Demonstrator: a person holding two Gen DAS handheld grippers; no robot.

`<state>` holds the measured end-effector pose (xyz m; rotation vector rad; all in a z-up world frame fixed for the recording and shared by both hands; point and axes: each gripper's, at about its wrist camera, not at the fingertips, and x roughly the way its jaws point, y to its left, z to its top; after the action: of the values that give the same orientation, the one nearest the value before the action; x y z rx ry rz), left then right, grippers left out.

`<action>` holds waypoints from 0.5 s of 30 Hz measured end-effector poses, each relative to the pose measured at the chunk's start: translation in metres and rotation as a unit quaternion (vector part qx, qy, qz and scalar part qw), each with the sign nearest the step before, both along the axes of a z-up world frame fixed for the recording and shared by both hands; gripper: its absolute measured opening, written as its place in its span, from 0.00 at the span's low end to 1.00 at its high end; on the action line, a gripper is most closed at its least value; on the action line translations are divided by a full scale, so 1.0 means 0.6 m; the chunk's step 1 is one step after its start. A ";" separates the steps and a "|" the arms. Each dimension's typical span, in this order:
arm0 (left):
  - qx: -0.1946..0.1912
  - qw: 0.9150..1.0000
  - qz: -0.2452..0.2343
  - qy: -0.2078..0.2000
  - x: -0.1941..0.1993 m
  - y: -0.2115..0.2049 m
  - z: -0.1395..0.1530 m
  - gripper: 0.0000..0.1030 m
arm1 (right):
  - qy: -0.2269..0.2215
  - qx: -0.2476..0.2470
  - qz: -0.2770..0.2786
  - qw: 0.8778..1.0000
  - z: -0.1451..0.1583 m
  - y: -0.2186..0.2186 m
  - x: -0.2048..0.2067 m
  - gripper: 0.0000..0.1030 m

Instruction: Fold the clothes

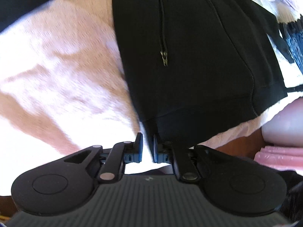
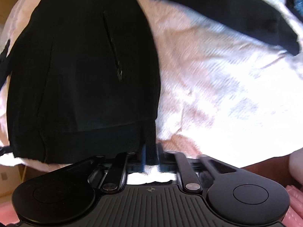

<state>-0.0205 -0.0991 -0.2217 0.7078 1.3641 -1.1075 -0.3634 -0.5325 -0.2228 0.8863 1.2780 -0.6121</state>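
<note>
A black zip jacket [image 1: 189,56] lies spread on a pale pink bedsheet [image 1: 56,75], with a pocket zipper [image 1: 163,56] showing. My left gripper [image 1: 147,140] points down at the jacket's near hem corner. Its jaws stand a narrow gap apart with bright sheet showing between them, and the hem corner lies against the right-hand finger [image 1: 155,141]. In the right wrist view the same jacket [image 2: 85,66] fills the left half. A strip of its ribbed hem [image 2: 150,143] hangs between the fingers of my right gripper [image 2: 150,151], which stand a little wider than the strip.
A black sleeve [image 2: 236,15] runs across the sheet at the upper right. Other dark clothing [image 1: 295,43] lies at the far right. A pink ridged object [image 1: 280,157] and brown wood show past the bed's near edge. Cardboard boxes [image 2: 11,177] stand at the lower left.
</note>
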 end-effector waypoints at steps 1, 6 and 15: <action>-0.005 1.000 -0.002 -0.005 0.011 0.001 0.012 0.10 | -0.002 -0.015 -0.015 1.000 0.014 -0.004 0.002 0.45; -0.040 0.998 -0.042 -0.039 0.059 -0.030 0.070 0.10 | -0.028 -0.089 -0.089 0.992 0.085 -0.025 0.017 0.62; -0.090 0.988 -0.092 -0.088 0.019 -0.188 0.129 0.12 | -0.058 -0.183 -0.069 0.979 0.129 -0.147 -0.058 0.62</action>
<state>-0.0090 -0.2121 -0.1444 0.7892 1.0503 -1.2658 -0.3984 -0.6206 -0.1456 0.6953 0.9632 -0.8618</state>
